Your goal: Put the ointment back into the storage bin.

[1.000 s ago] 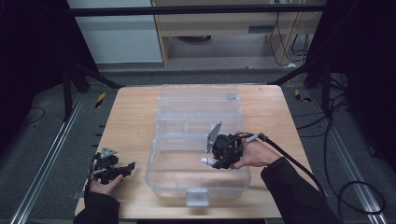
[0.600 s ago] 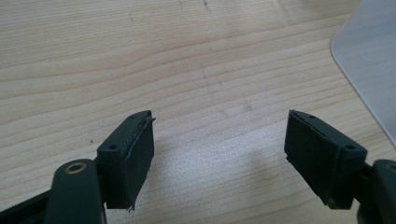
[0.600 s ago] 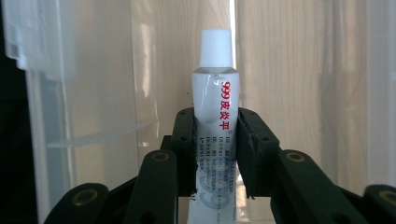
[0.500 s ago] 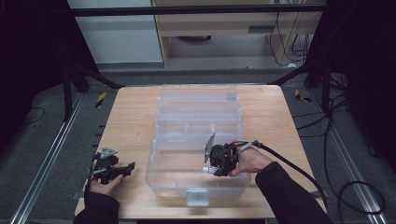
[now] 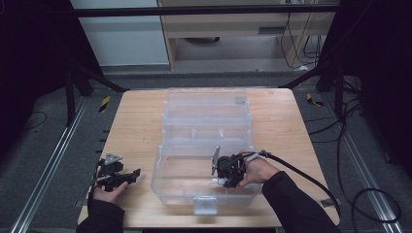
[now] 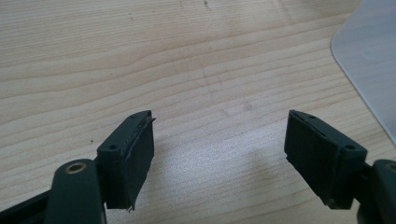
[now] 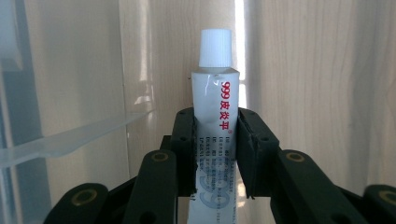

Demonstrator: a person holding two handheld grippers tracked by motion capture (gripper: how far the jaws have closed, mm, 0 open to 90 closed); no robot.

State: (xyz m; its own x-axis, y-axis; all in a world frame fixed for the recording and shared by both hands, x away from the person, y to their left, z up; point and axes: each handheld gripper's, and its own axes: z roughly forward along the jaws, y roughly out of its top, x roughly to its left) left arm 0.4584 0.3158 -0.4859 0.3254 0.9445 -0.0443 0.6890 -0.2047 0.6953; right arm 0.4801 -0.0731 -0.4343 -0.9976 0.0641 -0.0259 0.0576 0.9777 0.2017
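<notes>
Tube: a small white ointment tube [image 7: 216, 121] with a ribbed white screw cap, red characters and "999" printed down its length, is pointing cap-first away from the right gripper [image 7: 216, 151].
Right gripper: its fingers [image 7: 184, 149] are clamping the tube by the lower body, one on each side.
Tube's place: it is hanging inside the clear plastic box [image 5: 167, 182], in the near compartment, held by the right gripper [image 5: 224, 175] over the box floor.
Box edges: the transparent walls and a frosted divider are standing close to the tube's left in the right gripper view; the near wall carries a latch [image 5: 204, 205].
Left gripper: its fingers [image 6: 133, 154] are standing apart, holding nothing, over bare tabletop [image 6: 187, 60].
Open room: a wide strip of tabletop is lying free between the left gripper [image 5: 115, 174] and the box.
</notes>
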